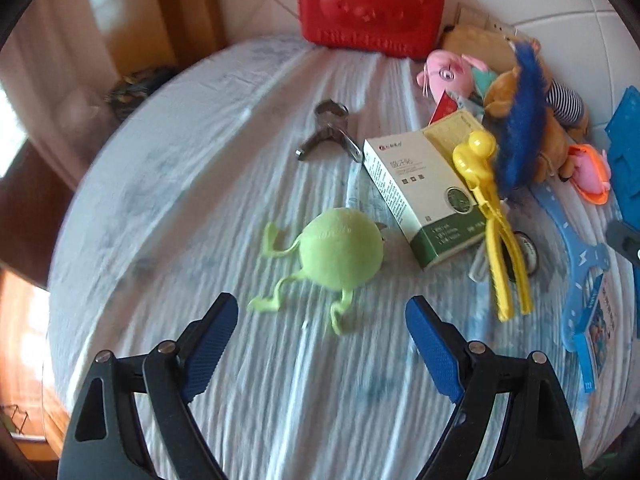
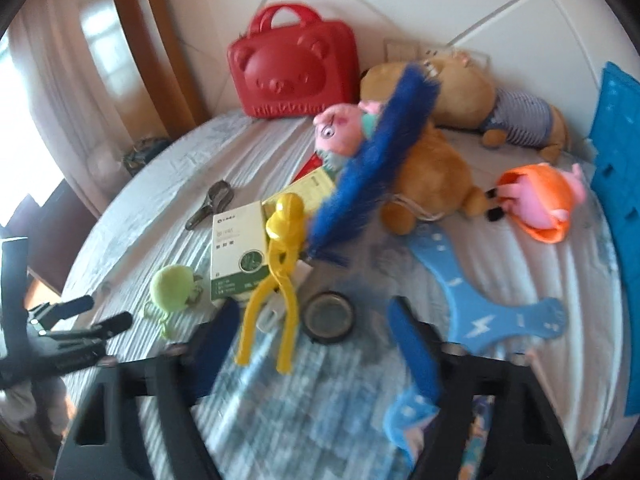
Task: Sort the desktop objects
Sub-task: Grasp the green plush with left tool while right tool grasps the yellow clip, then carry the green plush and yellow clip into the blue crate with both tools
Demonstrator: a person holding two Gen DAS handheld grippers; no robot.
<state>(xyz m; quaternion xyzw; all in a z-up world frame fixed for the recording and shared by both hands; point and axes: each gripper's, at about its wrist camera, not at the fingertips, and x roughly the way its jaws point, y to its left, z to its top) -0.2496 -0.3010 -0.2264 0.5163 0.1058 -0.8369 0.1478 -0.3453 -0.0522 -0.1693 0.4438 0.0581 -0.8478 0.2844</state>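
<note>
A round green plush toy (image 1: 340, 252) with thin limbs lies on the white cloth just ahead of my open, empty left gripper (image 1: 320, 316); it also shows in the right wrist view (image 2: 172, 288). A white and green box (image 1: 416, 192) lies right of it, with yellow tongs (image 1: 492, 224) across its corner. My right gripper (image 2: 312, 328) is open and empty above a roll of tape (image 2: 328, 316), next to the yellow tongs (image 2: 276, 268). The left gripper (image 2: 76, 320) shows at the left edge of the right wrist view.
A red bear case (image 2: 292, 68) stands against the wall. Plush toys lie at the back right: pink pig (image 2: 340, 132), brown bear (image 2: 432, 176), orange one (image 2: 536, 204), and a blue furry strip (image 2: 376, 164). A blue boomerang (image 2: 480, 308), metal clip (image 1: 328, 132) and blue board (image 2: 616, 160) also lie there.
</note>
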